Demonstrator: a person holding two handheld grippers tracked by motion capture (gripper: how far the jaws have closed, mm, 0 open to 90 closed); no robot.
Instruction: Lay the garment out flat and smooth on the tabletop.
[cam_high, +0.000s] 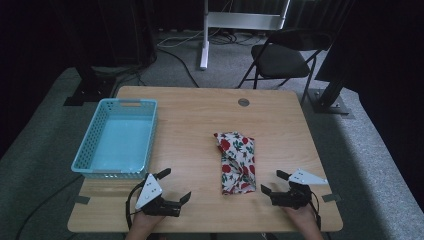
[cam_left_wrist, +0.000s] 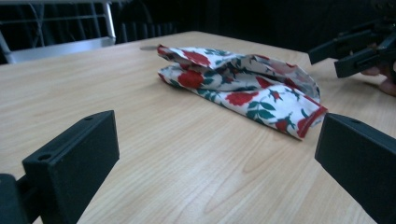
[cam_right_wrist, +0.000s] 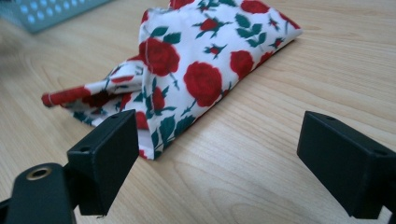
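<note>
both grippers rest low at the near edge of the desk (cam_high: 200, 120) with jaws spread wide and nothing between them: the left gripper (cam_high: 172, 186) near the blue basket (cam_high: 102, 132), the right gripper (cam_high: 273, 182) just beside the near end of the floral cloth (cam_high: 236, 161). that cloth, white with red roses and green leaves, lies loosely folded in the middle of the desk, right of the basket and apart from it. it looks light, soft and limp (it would likely sag and unfold if lifted by one point), so i'd judge the red-hemmed corner (cam_right_wrist: 60, 96) or a folded edge the best place to pinch, both layers together. no brand, label or writing can be read on it.
</note>
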